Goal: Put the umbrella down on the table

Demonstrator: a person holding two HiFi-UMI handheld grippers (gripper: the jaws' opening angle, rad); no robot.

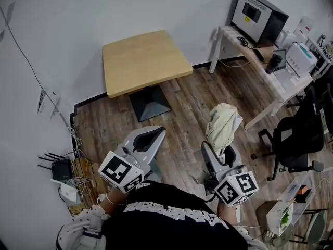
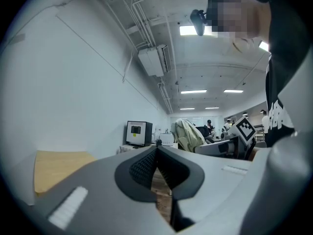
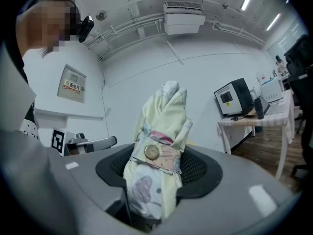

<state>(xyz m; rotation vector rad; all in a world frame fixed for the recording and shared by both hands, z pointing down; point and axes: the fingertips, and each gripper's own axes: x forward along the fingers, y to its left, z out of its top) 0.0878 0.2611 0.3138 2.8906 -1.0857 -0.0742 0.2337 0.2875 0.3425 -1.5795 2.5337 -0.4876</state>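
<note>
— What's on the left?

— A router (image 1: 61,169) by the wall, then the left gripper (image 1: 154,133) out over the wooden floor (image 1: 182,103). Its jaws are pressed together with nothing between them.

— And the bench?

— The square wood-topped bench (image 1: 141,60) stands ahead of the left gripper, against the white wall. In the left gripper view its corner shows at the lower left (image 2: 58,166).

— Where's the umbrella?

— In the right gripper (image 1: 222,149). It's a folded cream umbrella (image 1: 222,122), well apart from the bench and over the floor. In the right gripper view the jaws stand wide, closed on both sides of the umbrella's bundled fabric (image 3: 159,131). A strap (image 3: 166,156) with a round snap button (image 3: 152,152) wraps it just above the jaws.

— So it isn't down yet?

— No, it touches only the gripper.

— Further right?

— A long white bench (image 1: 260,72) with a monitor (image 1: 257,14) on it.
</note>
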